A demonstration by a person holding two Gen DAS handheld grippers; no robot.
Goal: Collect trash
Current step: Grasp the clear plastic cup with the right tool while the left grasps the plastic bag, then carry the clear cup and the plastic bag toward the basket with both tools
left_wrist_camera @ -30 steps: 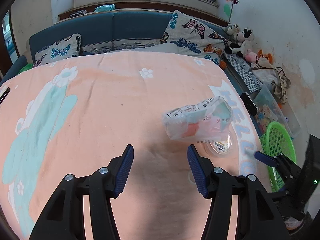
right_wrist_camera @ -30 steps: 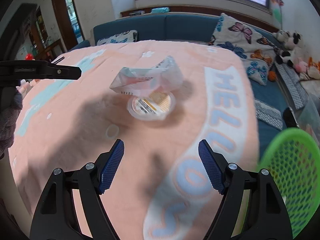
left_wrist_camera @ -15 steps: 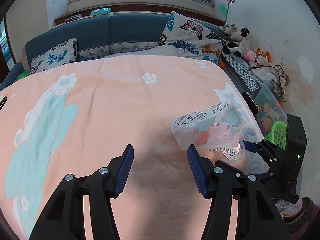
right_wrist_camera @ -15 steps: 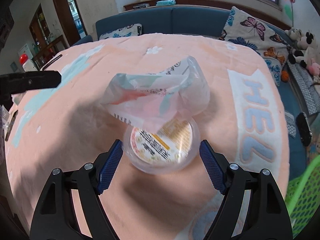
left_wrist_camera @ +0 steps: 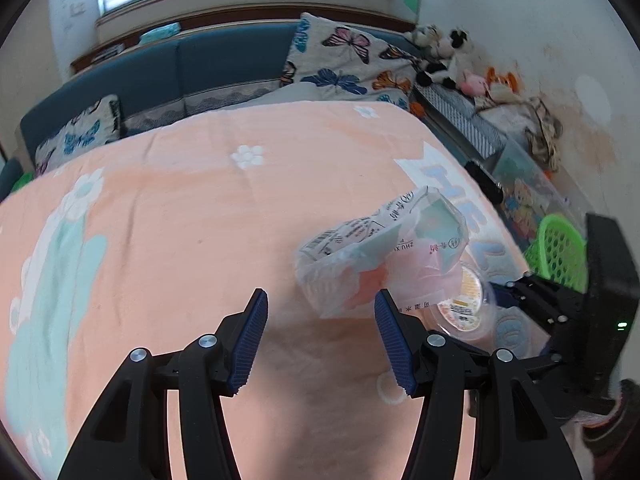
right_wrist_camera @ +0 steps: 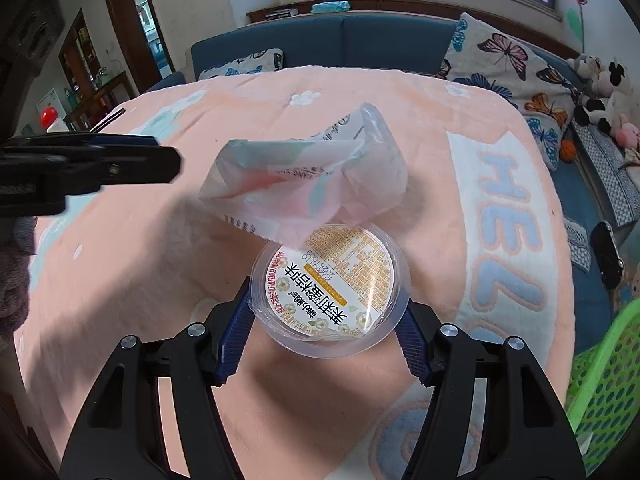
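Note:
A clear round plastic cup [right_wrist_camera: 330,292] with a yellow printed label lies on the peach blanket [right_wrist_camera: 140,264]. A crumpled plastic wrapper [right_wrist_camera: 308,176] rests against its far side. My right gripper [right_wrist_camera: 326,336] is open with the cup between its blue pads, which stand close to the cup's sides. In the left wrist view the wrapper [left_wrist_camera: 380,256] lies just ahead and right of my open, empty left gripper [left_wrist_camera: 322,340], with the cup [left_wrist_camera: 466,304] behind it.
A green mesh basket [right_wrist_camera: 604,384] stands off the blanket's right edge and also shows in the left wrist view [left_wrist_camera: 560,252]. A blue sofa [right_wrist_camera: 372,44] with butterfly cushions lies beyond. Stuffed toys [left_wrist_camera: 452,60] line the right wall.
My right gripper has moved forward until the cup sits between its fingers. My left gripper has drifted closer to the wrapper.

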